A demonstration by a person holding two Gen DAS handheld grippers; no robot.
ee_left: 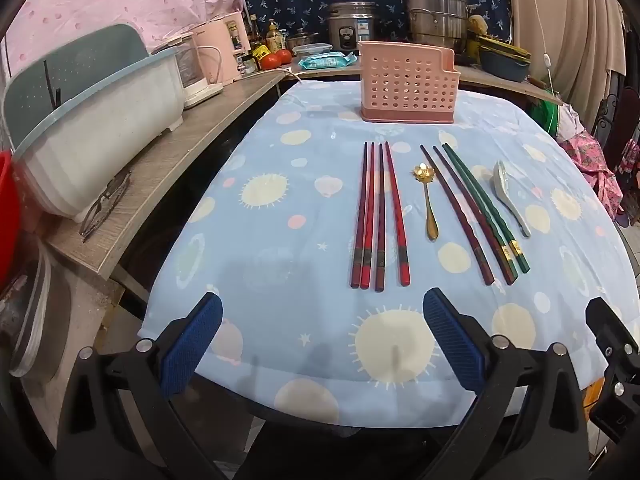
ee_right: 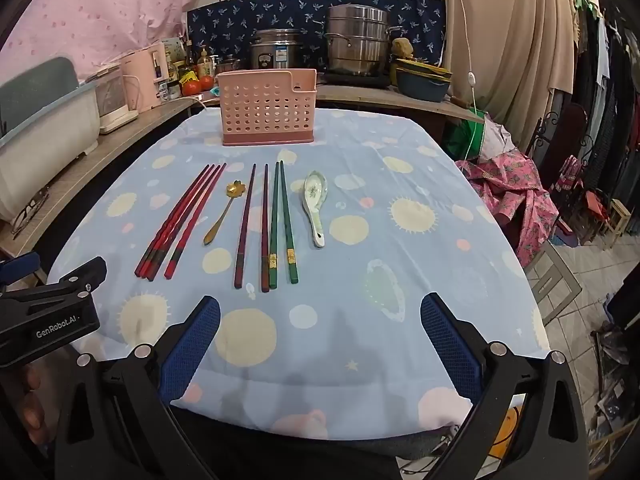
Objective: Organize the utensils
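Blue tablecloth: 4 red chopsticks, gold spoon, 2 maroon chopsticks, 2 green chopsticks, white spoon, all lying flat. Pink holder behind them seems unfilled. My left gripper and right gripper: spread wide, holding nothing. Sorting not begun.

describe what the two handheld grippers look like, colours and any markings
Both are matte black plastic frames with silver round bolts at the joints. The left gripper and the right gripper each carry two fingers faced with blue, fine-ribbed rubber pads. Seen from the right wrist camera, the left gripper's body bears white lettering reading GenRobot.AI. No cables or sleeves show.
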